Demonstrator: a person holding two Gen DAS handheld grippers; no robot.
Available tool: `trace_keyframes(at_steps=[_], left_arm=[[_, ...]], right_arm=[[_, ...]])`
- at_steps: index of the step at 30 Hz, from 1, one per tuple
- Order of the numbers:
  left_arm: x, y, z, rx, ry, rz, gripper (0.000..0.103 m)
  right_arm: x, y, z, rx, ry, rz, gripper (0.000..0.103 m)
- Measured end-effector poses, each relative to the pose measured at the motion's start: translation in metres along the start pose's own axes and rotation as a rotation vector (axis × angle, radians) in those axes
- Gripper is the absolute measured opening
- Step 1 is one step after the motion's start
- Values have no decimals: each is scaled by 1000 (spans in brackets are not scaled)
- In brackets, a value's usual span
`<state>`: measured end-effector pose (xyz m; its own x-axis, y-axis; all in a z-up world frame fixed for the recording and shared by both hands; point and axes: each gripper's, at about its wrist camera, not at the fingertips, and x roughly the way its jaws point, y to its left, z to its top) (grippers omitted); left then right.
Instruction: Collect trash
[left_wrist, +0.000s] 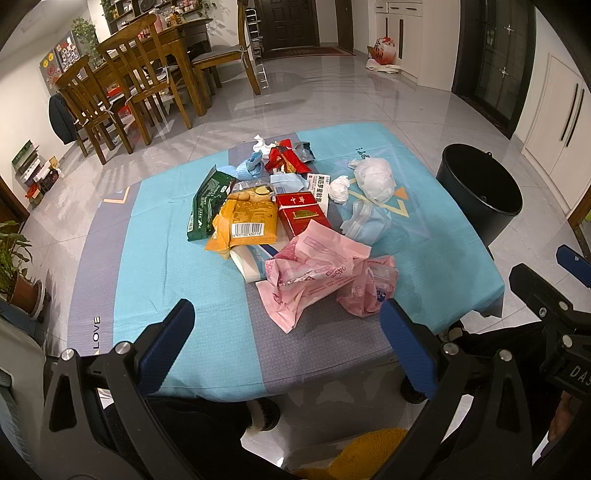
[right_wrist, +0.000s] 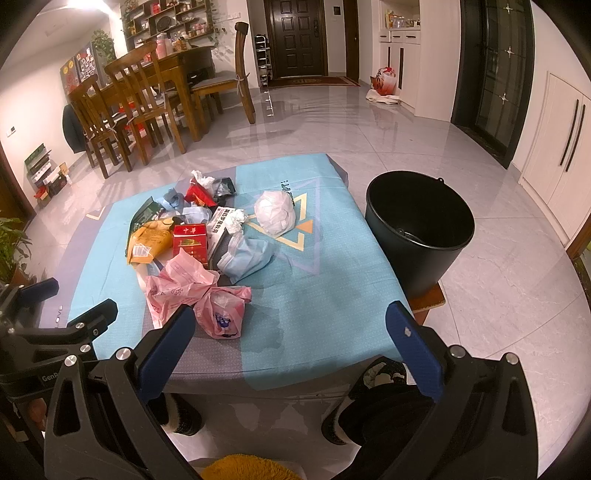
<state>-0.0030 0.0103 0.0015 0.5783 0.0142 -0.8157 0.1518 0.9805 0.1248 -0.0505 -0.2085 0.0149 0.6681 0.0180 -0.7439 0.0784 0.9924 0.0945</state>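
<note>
A pile of trash lies on a low table with a blue and grey cloth (left_wrist: 173, 288) (right_wrist: 325, 295). It holds pink plastic bags (left_wrist: 317, 277) (right_wrist: 192, 291), a red cigarette box (left_wrist: 301, 216) (right_wrist: 190, 240), an orange snack wrapper (left_wrist: 247, 221), a green wrapper (left_wrist: 208, 203), a blue face mask (left_wrist: 365, 221) (right_wrist: 245, 258) and a white crumpled bag (left_wrist: 375, 179) (right_wrist: 275, 212). A black bucket (left_wrist: 480, 192) (right_wrist: 419, 229) stands right of the table. My left gripper (left_wrist: 288, 332) is open above the near table edge, short of the pink bags. My right gripper (right_wrist: 291, 336) is open and empty above the near edge.
A wooden dining table with chairs (left_wrist: 147, 74) (right_wrist: 155, 99) stands at the back left. A potted plant (left_wrist: 14, 266) sits at the far left. The bucket rests on a wooden stool (right_wrist: 428, 299). Grey tiled floor (left_wrist: 332, 92) surrounds the table. The person's feet (right_wrist: 380, 373) are under the near edge.
</note>
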Motion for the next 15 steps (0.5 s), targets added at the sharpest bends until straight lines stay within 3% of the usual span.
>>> trace_keyframes(at_steps=[8,15], left_arm=[[0,-4,-1,0,6,-7,100],[11,17,0,-86,34,-109,100]], right_arm=[[3,2,-2,-1,2,-2,101],[8,1,-11,-9,5,7,101]])
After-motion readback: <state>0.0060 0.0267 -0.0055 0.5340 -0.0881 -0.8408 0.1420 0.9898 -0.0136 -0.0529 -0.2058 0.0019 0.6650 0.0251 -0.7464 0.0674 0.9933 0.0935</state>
